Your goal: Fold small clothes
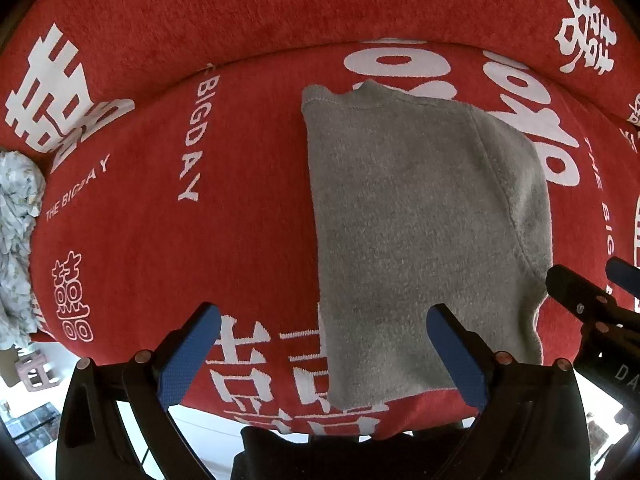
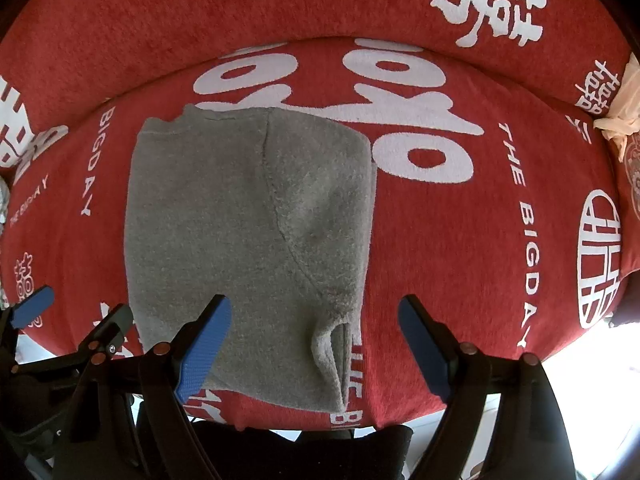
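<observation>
Soft, limp grey fleece garment [image 2: 248,240] on the red cushion [image 2: 460,260] should pinch easily at its near hem; both hand-held grippers [image 1: 324,356] [image 2: 316,344] hover spread, empty.

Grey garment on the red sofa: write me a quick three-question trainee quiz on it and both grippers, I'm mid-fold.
1. True or false: the grey garment is clamped in the right gripper.
2. Multiple choice: what lies at the sofa cover's left edge in the left wrist view? A) a pale floral cloth B) a black shoe C) a green bottle
3. Fill in: the left gripper has its jaws ____ over the garment's near edge.

Key: 1 false, both blue pads stand apart above the cloth; 2 A; 3 open.
</observation>
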A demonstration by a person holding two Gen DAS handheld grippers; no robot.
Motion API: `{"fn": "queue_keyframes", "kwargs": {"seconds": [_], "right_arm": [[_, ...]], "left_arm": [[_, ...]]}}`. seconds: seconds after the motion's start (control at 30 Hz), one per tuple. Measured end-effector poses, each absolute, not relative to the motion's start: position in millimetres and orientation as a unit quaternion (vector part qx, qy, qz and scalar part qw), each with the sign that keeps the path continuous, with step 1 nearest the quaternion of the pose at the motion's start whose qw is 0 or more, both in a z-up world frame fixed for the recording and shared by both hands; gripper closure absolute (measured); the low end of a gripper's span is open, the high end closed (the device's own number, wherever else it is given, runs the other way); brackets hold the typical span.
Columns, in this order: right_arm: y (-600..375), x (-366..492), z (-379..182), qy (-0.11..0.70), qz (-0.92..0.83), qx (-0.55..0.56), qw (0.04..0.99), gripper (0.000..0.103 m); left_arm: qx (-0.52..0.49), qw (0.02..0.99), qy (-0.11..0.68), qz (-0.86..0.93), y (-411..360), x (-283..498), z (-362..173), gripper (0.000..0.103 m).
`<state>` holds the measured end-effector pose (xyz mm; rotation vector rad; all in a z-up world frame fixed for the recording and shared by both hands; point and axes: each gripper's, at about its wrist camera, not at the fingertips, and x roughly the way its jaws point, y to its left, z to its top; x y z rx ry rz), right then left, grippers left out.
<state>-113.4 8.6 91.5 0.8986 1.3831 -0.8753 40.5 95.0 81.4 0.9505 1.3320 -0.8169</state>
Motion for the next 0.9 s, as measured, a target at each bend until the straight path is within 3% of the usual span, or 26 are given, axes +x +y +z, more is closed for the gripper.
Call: {"fn": "queue_keyframes", "kwargs": {"seconds": [0.9], "right_arm": [[9.5, -112.8, 89.5, 0.596, -0.377, 0.389, 0.593, 0.015]], "left_arm": [[0.419, 0.614, 0.571, -0.349, 96.1, 42.3, 77.1, 0.0]]}}
